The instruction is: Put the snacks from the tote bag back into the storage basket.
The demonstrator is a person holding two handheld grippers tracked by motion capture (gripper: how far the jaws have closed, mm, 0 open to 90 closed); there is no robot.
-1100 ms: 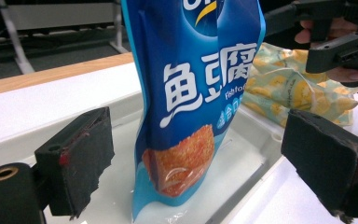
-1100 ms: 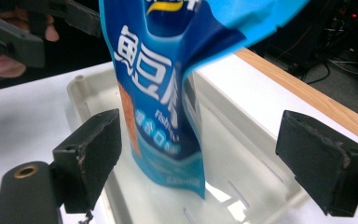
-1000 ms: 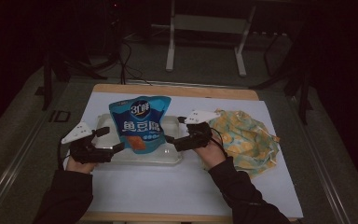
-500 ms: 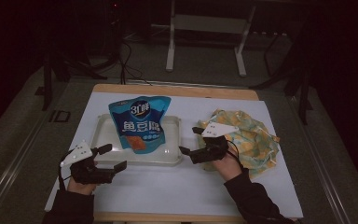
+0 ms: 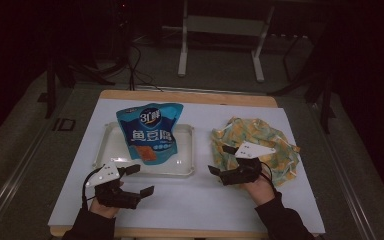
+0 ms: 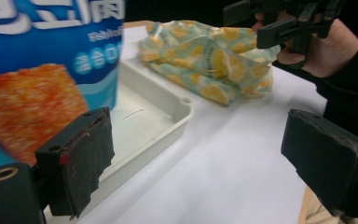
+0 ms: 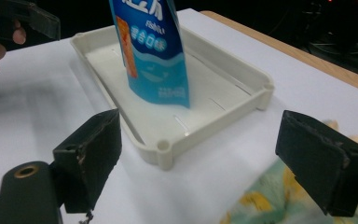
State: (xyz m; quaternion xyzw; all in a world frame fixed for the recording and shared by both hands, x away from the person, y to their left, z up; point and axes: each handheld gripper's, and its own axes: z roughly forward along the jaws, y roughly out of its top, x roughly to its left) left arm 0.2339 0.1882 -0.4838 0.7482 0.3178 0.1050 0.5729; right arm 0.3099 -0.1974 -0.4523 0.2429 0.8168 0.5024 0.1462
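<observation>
Two grippers stand apart from the work on the white-covered desk (image 5: pixel 190 205), each with its jaws spread wide and nothing between them. The left gripper (image 5: pixel 141 180) hangs just short of the near left corner of the shallow white plastic tray (image 5: pixel 186 167); the right gripper (image 5: pixel 222 161) sits at the tray's right, over the edge of the crumpled yellow-and-green patterned cloth (image 5: pixel 275 145).

The blue glossy snack pouch (image 5: pixel 150 132) stands upright inside the tray, leaning slightly toward the far rim, its printed face turned to the person. In the right gripper view the pouch (image 7: pixel 154 51) rests on its flat bottom gusset on the tray floor (image 7: pixel 214 100), which is likely why it keeps standing with neither gripper touching it. The raised rim gives it a bounded spot and would stop it sliding off should it tip.

With both sets of jaws open and clear of the pouch, the setting-down looks finished. The cloth (image 6: pixel 205 60) lies bunched beside the tray, untouched, and seems the nearest thing for the right gripper to take up.
</observation>
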